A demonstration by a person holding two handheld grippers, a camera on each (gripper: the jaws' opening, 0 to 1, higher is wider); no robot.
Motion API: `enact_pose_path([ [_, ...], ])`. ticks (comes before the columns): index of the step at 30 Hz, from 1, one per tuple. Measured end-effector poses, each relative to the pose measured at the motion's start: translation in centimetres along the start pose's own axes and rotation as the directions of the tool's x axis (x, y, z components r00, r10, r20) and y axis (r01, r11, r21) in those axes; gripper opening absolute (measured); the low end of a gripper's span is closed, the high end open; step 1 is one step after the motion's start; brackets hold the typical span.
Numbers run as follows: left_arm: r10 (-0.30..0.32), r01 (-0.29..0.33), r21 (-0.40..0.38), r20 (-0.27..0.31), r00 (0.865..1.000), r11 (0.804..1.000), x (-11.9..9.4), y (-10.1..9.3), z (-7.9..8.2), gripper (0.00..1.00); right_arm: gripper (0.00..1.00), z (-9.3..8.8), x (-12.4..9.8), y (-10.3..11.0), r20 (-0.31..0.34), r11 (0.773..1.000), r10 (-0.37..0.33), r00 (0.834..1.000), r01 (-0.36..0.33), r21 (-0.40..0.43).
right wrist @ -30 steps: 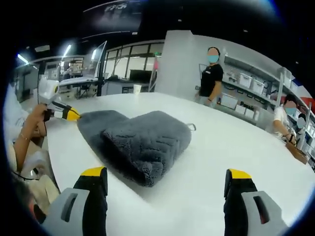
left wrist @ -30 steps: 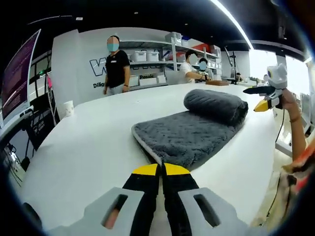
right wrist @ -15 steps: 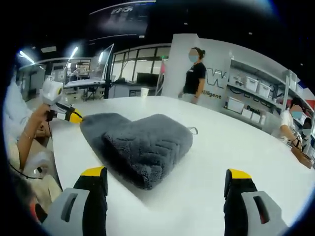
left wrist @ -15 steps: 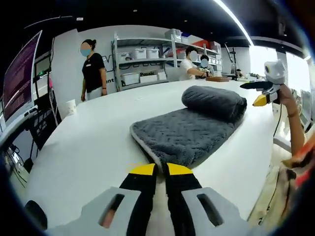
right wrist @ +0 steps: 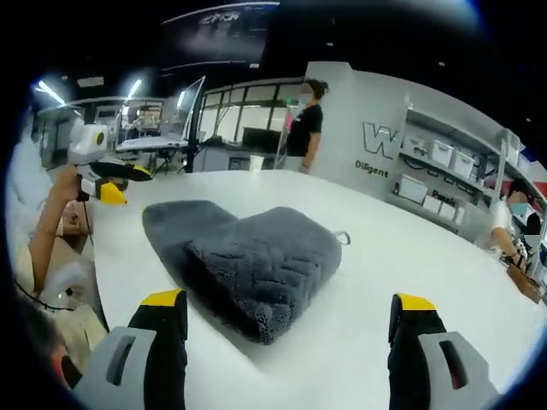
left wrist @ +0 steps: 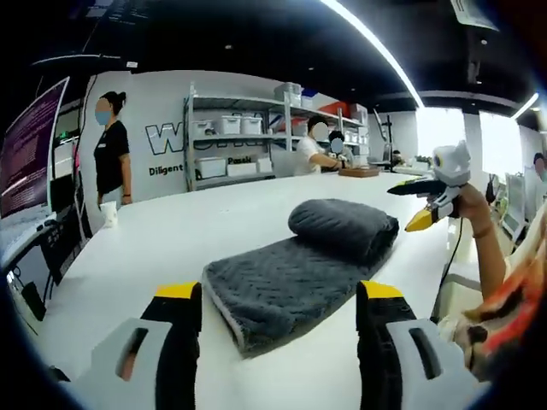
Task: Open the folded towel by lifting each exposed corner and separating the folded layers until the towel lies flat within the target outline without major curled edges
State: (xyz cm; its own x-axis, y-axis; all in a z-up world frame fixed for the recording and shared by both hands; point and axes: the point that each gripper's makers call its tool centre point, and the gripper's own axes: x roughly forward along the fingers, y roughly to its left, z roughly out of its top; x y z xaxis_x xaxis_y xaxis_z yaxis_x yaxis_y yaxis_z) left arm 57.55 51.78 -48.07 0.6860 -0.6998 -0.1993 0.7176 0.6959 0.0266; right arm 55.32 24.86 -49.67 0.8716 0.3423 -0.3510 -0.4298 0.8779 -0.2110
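Your left gripper (left wrist: 273, 299) is spread wide just short of the towel (left wrist: 295, 273); your right gripper (right wrist: 291, 312) is also released, holding nothing. The towel lies folded near the table's (left wrist: 171, 239) near edge. Pinch too deep and you could lift both layers together. Beyond it, bare table runs to the far edge.

A broad white table (left wrist: 214, 222) runs toward a white wall with dark lettering (left wrist: 162, 137) at eleven o'clock and metal shelving holding white storage bins (left wrist: 235, 137) at twelve, beneath a black ceiling crossed by a long bright light strip (left wrist: 376, 47).
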Motion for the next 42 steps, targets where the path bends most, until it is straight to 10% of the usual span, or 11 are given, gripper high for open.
enact_pose_path([
  [6, -0.021, 0.022, 0.013, -0.023, 1.000, 1.000, 0.5, -0.7, -0.3, 0.99, 0.97, 1.2, 0.6, 1.6, 0.000, 0.996, 0.020, 1.000, -0.020, -0.084],
  [22, -0.013, 0.013, -0.004, -0.072, 0.997, 1.000, 0.1, -0.2, -1.9, 0.95, 0.76, 4.1, 5.6, 9.8, -0.022, 0.892, 0.173, 0.985, -0.166, -0.420],
  [29, -0.004, 0.003, -0.013, -0.082, 0.997, 1.000, 0.0, 0.0, -2.3, 0.94, 0.63, 2.0, 7.2, 9.7, -0.118, 0.825, 0.117, 0.986, -0.163, -0.541],
  [39, -0.010, 0.009, -0.010, -0.082, 0.997, 1.000, 0.1, -0.4, -2.2, 0.93, 0.18, 1.7, 8.3, 9.0, -0.075, 0.853, 0.126, 0.989, -0.147, -0.501],
  [42, -0.009, 0.008, -0.008, -0.085, 0.996, 1.000, 0.1, -0.4, -2.3, 0.92, 0.12, 2.3, 7.9, 8.8, -0.034, 0.904, 0.143, 0.989, -0.144, -0.403],
])
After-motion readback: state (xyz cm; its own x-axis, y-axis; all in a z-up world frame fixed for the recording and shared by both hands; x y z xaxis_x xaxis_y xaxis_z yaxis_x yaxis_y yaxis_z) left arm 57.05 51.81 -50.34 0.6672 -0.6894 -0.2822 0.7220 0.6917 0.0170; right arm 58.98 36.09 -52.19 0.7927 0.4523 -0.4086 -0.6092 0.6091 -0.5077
